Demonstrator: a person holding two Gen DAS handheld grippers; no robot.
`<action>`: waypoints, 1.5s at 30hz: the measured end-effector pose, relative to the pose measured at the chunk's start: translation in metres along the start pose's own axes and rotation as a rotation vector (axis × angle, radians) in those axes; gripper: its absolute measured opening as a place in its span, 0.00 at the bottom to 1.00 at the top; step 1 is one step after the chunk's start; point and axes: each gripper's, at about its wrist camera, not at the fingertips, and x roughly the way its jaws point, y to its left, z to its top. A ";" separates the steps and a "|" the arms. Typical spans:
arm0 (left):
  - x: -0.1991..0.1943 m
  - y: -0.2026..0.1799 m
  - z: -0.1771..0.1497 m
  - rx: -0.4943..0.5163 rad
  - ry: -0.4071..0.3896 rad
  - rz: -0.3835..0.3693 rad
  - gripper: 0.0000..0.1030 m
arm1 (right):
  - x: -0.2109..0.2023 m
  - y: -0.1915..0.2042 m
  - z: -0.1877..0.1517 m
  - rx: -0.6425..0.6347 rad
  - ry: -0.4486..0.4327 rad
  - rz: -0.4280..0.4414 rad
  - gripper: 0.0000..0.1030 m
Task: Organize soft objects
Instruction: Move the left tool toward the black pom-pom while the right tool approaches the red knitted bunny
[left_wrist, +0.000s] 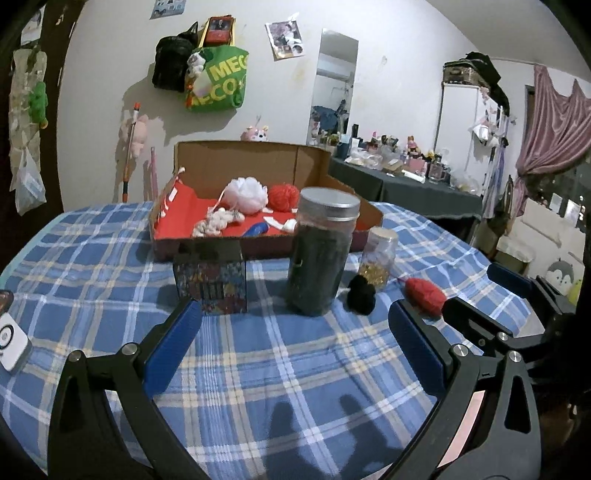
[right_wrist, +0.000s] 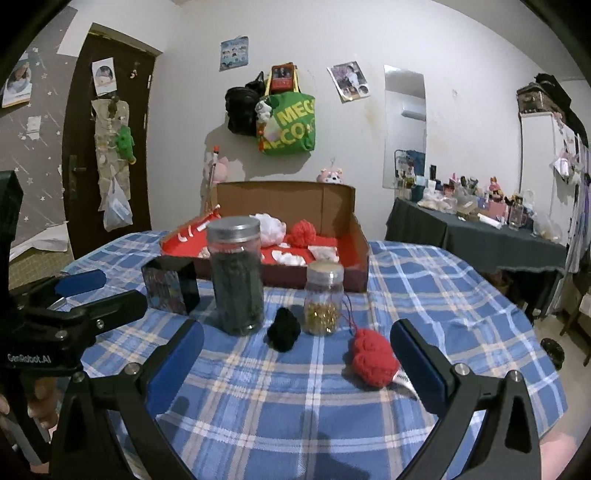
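Tablecloth (right_wrist: 424, 295) woven cloth, blue plaid, matt, a little wrinkled; cardboard box (left_wrist: 236, 162) brown rough paperboard, inside red lining, matt; red yarn ball (right_wrist: 373, 356) knitted wool, fuzzy; black pompom (right_wrist: 283, 329) soft, fluffy, matt; white bath puff (left_wrist: 246, 194) mesh, airy; tall jar (right_wrist: 238, 280) clear glossy plastic or glass, lid brushed metal; small jar (right_wrist: 323, 302) clear, shiny gold pieces inside; gripper fingers (right_wrist: 177, 363) black matt plastic with blue rubbery-looking pads.

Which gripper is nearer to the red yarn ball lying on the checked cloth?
Right. The right gripper has the red yarn ball just inside its right finger; the left gripper is further off, the ball beyond its right finger.
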 end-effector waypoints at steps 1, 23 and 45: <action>0.002 0.001 -0.002 0.000 0.005 0.004 1.00 | 0.001 0.000 -0.002 0.003 0.002 -0.002 1.00; 0.026 0.000 -0.034 -0.002 0.099 0.033 1.00 | 0.021 -0.009 -0.033 0.051 0.082 -0.017 1.00; 0.051 -0.019 -0.023 0.009 0.179 0.006 1.00 | 0.037 -0.047 -0.034 0.087 0.154 -0.020 1.00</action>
